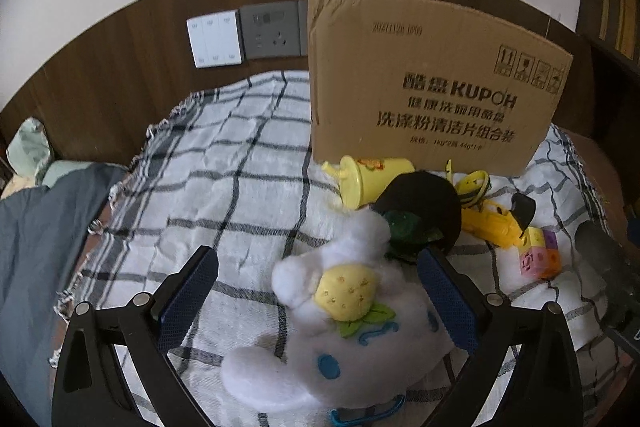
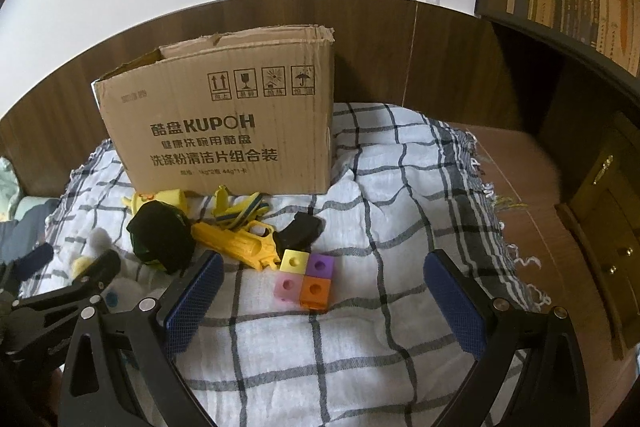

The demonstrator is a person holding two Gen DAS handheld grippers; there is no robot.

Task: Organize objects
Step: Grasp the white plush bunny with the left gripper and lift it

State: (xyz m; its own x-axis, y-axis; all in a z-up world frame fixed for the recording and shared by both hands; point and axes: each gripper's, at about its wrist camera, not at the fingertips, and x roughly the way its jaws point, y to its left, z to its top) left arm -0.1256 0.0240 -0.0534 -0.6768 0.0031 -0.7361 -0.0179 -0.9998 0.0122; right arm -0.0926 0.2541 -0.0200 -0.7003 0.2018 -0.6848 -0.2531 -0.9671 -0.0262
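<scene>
The plush (image 1: 340,327) lies on the checked cloth (image 1: 224,195), between the spread fingers of my left tool (image 1: 318,301). Behind it sit a black pouch (image 1: 424,207), yellow cup (image 1: 372,183) and box (image 1: 432,87). My right tool (image 2: 324,301) hangs open just short of the blocks (image 2: 306,279).

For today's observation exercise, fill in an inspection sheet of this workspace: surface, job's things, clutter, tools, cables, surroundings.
Surface: white checked cloth, wrinkled.
Job's things: white plush toy between the left tool's fingers; yellow plastic toy gun, four-colour cube block, yellow lidded cup, black pouch, striped yellow strap, all before the open brown cardboard box.
Clutter: nothing seen.
Tools: left tool open around the plush; right tool open, empty.
Cables: nothing seen.
Surroundings: wooden wall panel, white switch plate, grey socket.
</scene>
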